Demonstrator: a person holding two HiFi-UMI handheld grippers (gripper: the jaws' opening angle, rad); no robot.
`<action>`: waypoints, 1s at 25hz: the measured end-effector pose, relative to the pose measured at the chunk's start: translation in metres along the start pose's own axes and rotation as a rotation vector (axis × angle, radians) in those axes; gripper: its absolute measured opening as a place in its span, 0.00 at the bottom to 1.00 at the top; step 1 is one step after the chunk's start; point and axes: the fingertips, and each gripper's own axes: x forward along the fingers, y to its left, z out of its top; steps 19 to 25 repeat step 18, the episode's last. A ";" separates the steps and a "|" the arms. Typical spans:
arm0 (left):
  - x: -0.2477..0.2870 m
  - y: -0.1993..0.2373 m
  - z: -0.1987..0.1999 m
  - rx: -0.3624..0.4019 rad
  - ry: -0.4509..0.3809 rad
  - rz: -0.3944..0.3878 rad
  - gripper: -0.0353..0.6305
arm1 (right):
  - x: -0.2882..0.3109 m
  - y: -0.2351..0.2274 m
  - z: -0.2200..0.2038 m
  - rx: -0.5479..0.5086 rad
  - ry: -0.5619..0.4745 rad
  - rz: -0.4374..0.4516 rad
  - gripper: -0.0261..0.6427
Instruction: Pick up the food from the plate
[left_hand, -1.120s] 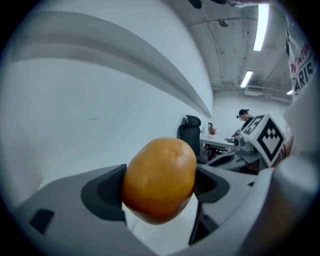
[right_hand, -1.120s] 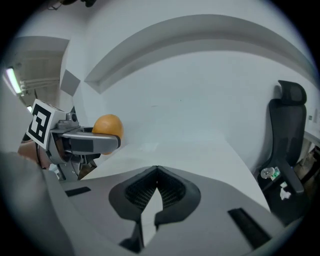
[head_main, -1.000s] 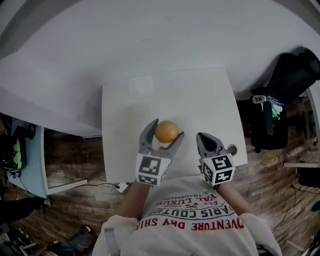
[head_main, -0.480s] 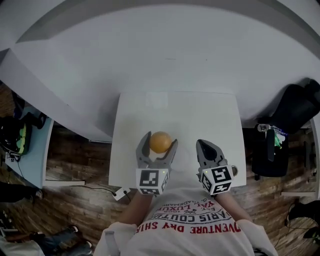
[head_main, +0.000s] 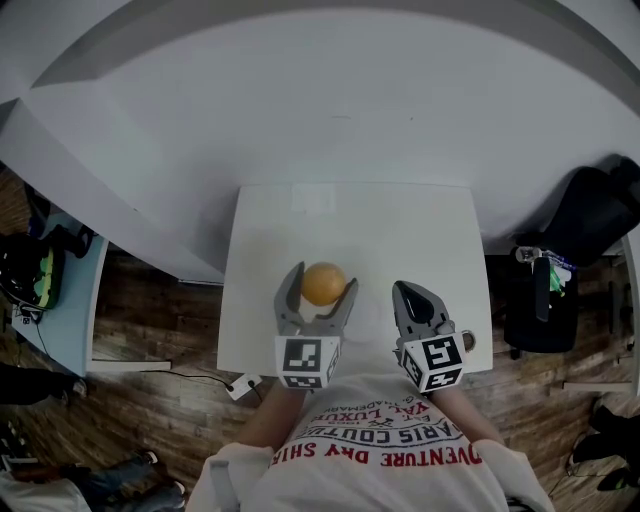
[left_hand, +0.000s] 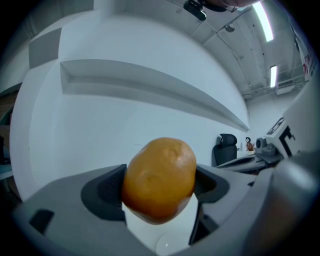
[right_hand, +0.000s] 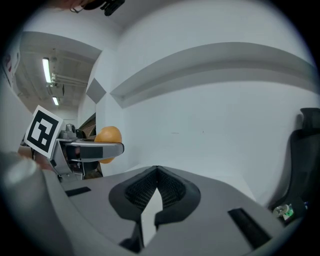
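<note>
A round orange-brown piece of food (head_main: 323, 283) is clamped between the two jaws of my left gripper (head_main: 322, 281), over the front middle of the white table (head_main: 400, 225). In the left gripper view the food (left_hand: 160, 177) fills the gap of that gripper (left_hand: 160, 186), with both pads pressed against its sides. My right gripper (head_main: 412, 296) hovers to the right of it, shut and empty; its jaws meet (right_hand: 156, 174) in the right gripper view. That view also shows the held food (right_hand: 108, 136) at the left. No plate is clearly visible.
The small white table stands against a white wall with a ledge (head_main: 300, 120). A black office chair (head_main: 590, 215) stands at the right, a pale desk (head_main: 55, 315) at the left, wooden floor (head_main: 150, 320) around. A small round object (head_main: 464, 341) sits near the table's front right corner.
The head view has shifted, so the table sits more centred. My left gripper stays shut on the food and the right stays shut; neither has moved much in the last half second.
</note>
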 end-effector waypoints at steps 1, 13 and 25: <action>0.001 -0.002 -0.001 0.002 0.003 -0.004 0.64 | -0.001 -0.002 -0.002 0.008 0.007 -0.005 0.06; 0.013 -0.010 -0.010 0.008 0.048 -0.051 0.64 | 0.002 -0.002 -0.010 0.024 0.037 0.005 0.06; 0.018 -0.012 -0.012 0.018 0.066 -0.077 0.64 | 0.003 0.000 -0.012 0.023 0.045 0.014 0.06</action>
